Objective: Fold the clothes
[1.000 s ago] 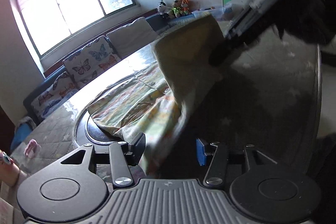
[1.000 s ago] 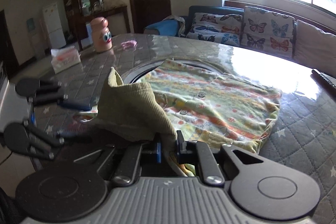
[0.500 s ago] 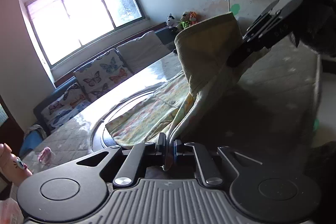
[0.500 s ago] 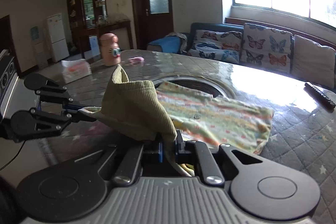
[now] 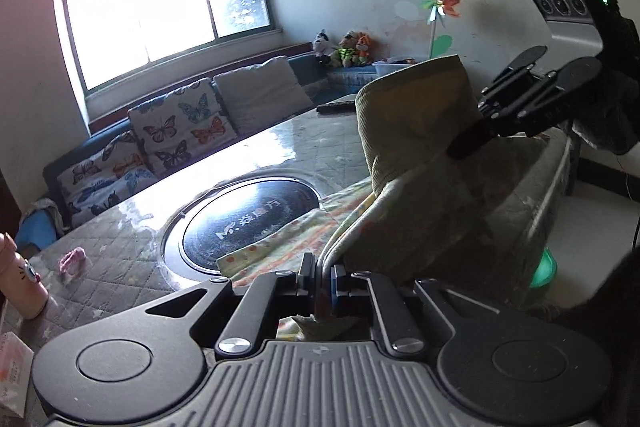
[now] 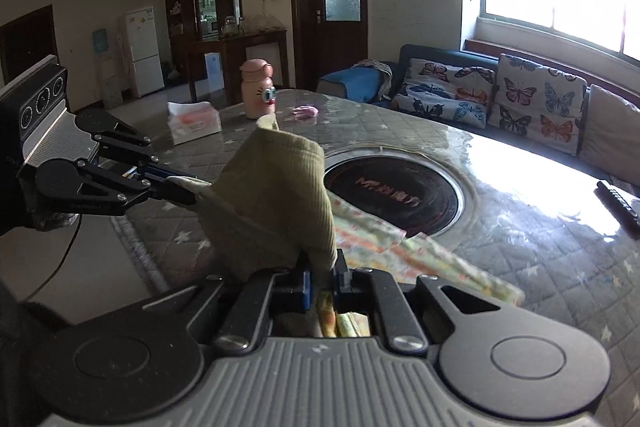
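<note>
Left claw [image 5: 323, 273] and right claw [image 6: 323, 277] each clamp the shirt [image 6: 276, 195], lifted between them; remainder trails ahead on the table [image 6: 520, 227]. Folding appears barely begun.

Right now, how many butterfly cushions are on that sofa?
3 show on the sofa under the window: one butterfly cushion nearest the door, a second beside it, and a third lying flat on the seat. More may be hidden.

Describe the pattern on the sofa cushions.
Colourful butterflies on white sofa cushions, shown best in the right wrist view.
</note>
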